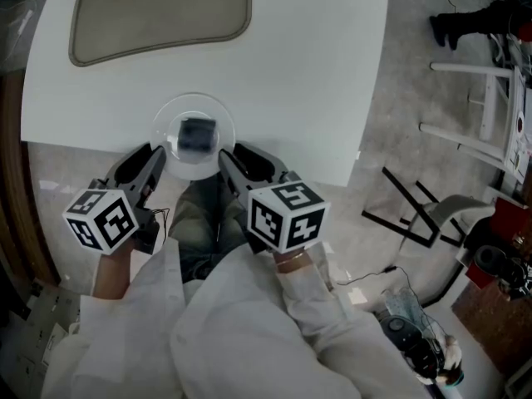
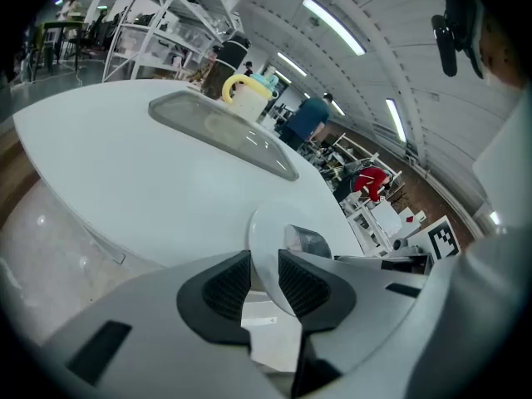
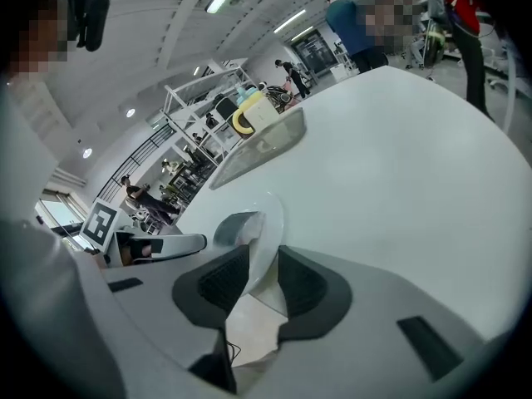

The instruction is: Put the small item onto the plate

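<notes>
You've got both grippers on the plate right now, one on each side. Your left gripper has its jaws closed onto the plate's left rim, and in the left gripper view the rim fills the gap between the two dark ribbed pads. Your right gripper mirrors it, jaws clamped on the right rim, with the clear edge running up between its pads in the right gripper view. The small item, a dark block, sits on the middle of the plate, just ahead of both sets of jaws and between them. From the left gripper it shows just past the rim, ahead and to the right. From the right gripper it shows ahead and to the left. The plate lies at the near edge of the white table, its near side just over that edge, right above your lap. Well ahead of both grippers, across the table, there's a grey tray, and the gripper views show a mug with a yellow handle beyond it. Your sleeves are white, and the marker cubes face up toward your head.
</notes>
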A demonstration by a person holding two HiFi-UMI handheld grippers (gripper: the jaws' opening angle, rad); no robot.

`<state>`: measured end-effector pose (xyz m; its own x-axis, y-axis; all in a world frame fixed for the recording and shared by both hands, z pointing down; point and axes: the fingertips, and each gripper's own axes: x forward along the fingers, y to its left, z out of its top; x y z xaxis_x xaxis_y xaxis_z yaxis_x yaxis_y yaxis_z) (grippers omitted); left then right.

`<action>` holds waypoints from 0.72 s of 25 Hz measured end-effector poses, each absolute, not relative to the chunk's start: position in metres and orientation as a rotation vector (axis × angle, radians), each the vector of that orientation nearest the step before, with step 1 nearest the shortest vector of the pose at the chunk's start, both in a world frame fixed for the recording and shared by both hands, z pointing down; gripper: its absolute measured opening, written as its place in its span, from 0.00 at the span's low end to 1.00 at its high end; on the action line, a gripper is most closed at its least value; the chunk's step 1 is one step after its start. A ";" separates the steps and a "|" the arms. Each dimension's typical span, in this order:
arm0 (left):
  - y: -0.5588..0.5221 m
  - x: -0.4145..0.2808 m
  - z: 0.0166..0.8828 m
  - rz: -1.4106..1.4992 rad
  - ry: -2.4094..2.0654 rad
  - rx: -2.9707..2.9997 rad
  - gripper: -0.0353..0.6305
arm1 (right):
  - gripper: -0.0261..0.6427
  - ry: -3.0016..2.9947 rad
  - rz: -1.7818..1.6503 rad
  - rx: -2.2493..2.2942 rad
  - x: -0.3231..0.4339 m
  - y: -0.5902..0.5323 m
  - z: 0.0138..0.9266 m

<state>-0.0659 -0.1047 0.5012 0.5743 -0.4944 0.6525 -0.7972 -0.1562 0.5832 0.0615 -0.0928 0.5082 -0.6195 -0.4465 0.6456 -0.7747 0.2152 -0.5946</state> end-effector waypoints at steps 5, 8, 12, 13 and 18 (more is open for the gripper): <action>-0.105 -0.069 0.501 0.408 -1.071 1.834 0.19 | 0.16 -2.132 1.322 1.177 0.063 -0.093 0.510; -0.104 -0.067 0.501 0.444 -1.077 1.854 0.19 | 0.16 -2.127 1.302 1.192 0.064 -0.095 0.510; -0.103 -0.068 0.501 0.474 -1.086 1.869 0.18 | 0.16 -2.120 1.266 1.192 0.064 -0.095 0.509; -0.103 -0.068 0.501 0.488 -1.085 1.873 0.18 | 0.16 -2.118 1.244 1.189 0.064 -0.095 0.508; -0.104 -0.066 0.501 0.524 -1.092 1.877 0.18 | 0.16 -2.099 1.187 1.193 0.065 -0.098 0.509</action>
<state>-0.0660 -0.1044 0.5009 0.5252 -0.4784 0.7038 -0.8483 -0.2295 0.4772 0.0650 -0.0975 0.5089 -0.5260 -0.4650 0.7121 -0.8499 0.2562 -0.4605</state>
